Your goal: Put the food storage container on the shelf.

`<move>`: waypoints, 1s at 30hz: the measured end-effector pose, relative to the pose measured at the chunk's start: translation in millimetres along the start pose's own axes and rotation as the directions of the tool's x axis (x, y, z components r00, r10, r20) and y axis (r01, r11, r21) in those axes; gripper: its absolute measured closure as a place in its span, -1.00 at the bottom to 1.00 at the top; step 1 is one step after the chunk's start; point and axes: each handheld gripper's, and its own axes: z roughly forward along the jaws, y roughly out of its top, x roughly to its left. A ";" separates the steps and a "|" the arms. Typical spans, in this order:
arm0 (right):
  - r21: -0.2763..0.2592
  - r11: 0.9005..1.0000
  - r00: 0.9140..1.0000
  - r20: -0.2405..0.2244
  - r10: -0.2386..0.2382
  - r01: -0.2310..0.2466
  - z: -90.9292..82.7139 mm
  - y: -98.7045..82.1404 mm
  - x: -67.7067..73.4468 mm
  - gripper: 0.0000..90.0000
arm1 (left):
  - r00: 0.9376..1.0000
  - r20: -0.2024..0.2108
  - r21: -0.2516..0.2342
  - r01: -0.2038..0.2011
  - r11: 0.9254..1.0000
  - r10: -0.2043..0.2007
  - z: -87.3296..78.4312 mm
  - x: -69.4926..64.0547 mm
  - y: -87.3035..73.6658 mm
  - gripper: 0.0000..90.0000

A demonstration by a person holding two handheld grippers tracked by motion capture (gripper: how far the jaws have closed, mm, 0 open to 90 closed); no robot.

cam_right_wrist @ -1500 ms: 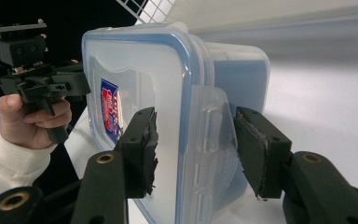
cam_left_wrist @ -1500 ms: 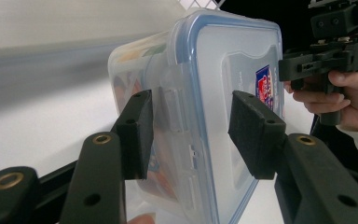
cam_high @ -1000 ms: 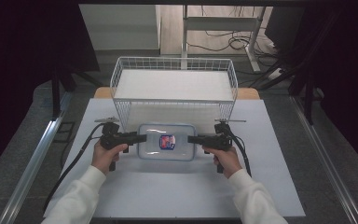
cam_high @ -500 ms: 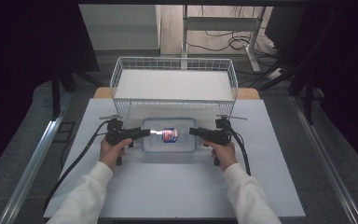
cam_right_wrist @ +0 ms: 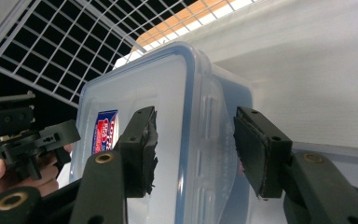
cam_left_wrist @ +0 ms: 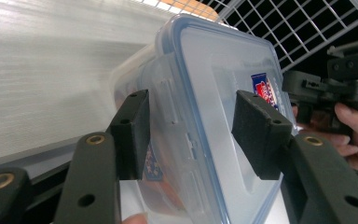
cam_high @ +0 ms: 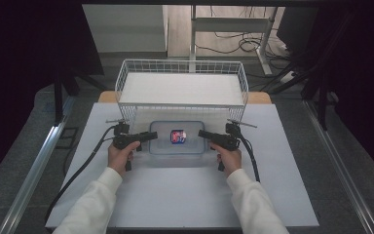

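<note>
Two claws — left claw (cam_high: 152,136), right claw (cam_high: 202,133) — clamping lidded container's (cam_high: 177,144) ends

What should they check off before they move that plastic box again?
1. Lid seated on the container: ok, its blue rim looks flush where it shows.
2. Right claw gripping its end: ok, pads sit above and below the edge.
3. Left claw gripping firmly: cannot tell; its jaws have just been opening slightly, with the container's end between them.
4. Container level: ok in the high view.
5. Packet enclosed inside: ok.
6. Room in the wire basket behind: ok.
</note>
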 end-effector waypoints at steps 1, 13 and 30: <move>-0.001 1.000 1.000 0.002 0.010 -0.010 0.9 -0.1 -0.9 0.09 | 1.000 0.000 0.000 0.000 1.000 0.000 0.0 0.0 0.0 0.04; -0.021 1.000 1.000 0.024 0.014 -0.013 -8.7 -1.6 4.3 -0.05 | 0.998 -0.036 0.002 -0.045 0.999 0.045 -12.5 -11.9 2.6 -0.20; 0.104 0.956 0.960 0.025 -0.279 0.275 -77.7 -41.0 35.1 -0.17 | 0.970 -0.057 0.092 -0.229 0.969 0.235 -52.7 -65.9 -39.9 -0.33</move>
